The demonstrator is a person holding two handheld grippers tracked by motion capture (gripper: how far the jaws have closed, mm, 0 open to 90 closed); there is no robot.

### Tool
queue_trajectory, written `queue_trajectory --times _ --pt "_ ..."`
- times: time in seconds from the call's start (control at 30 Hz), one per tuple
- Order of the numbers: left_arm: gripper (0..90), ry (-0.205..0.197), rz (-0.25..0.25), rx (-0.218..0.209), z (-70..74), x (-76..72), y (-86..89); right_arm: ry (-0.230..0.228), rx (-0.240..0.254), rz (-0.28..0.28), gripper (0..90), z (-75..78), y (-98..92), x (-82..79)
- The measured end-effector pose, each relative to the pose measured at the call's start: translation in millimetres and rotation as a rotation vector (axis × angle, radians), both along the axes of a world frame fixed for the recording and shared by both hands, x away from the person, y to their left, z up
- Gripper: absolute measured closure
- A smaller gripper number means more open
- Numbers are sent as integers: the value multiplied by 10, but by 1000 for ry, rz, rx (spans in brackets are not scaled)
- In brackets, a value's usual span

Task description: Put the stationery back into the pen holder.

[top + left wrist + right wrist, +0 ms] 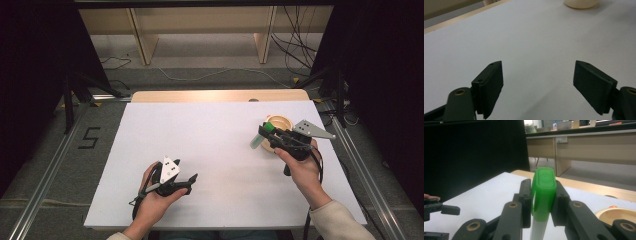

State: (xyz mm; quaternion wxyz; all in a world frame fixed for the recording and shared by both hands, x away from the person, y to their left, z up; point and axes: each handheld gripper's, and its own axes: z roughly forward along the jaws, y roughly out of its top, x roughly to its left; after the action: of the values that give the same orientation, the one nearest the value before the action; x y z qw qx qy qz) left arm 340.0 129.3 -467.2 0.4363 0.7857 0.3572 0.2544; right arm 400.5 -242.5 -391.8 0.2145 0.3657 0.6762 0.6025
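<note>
Toward the near left edge of the white worktop, the left hand-held gripper rests low in the person's left hand, its jaws standing wide apart with nothing between them; in the left gripper view they frame bare worktop, with the wooden bowl far off at the top. Well apart from it, by the right edge, the right hand-held gripper is clamped on the green cap of a marker, jaws together on either side of it. The marker's long axis runs roughly upright, cap at the top between the jaws and the pale barrel hanging down and tilted a little toward the worktop's middle. It hangs at the near left rim of that bowl, whose opening lies just beyond and to the right of the barrel. Judging by this, the right hand alone is placed to carry the marker over the rim; the left is far from it.
</note>
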Motion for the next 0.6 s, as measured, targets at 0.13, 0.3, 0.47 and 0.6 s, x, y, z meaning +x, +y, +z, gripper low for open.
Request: queue_trajectory --times 0.13,0.3,0.47,0.6 --pt "240 2 0 -1 1 0 -1 -10 7 -16 747 24 -50 23" --pt "240 2 1 -4 -3 -2 -8 -16 16 -39 747 52 -121 52" --pt "240 3 0 -3 -4 -1 -8 -22 25 -57 747 79 -184 81" --pt "240 4 -2 0 -8 -1 -9 -23 34 -72 747 103 -228 99"
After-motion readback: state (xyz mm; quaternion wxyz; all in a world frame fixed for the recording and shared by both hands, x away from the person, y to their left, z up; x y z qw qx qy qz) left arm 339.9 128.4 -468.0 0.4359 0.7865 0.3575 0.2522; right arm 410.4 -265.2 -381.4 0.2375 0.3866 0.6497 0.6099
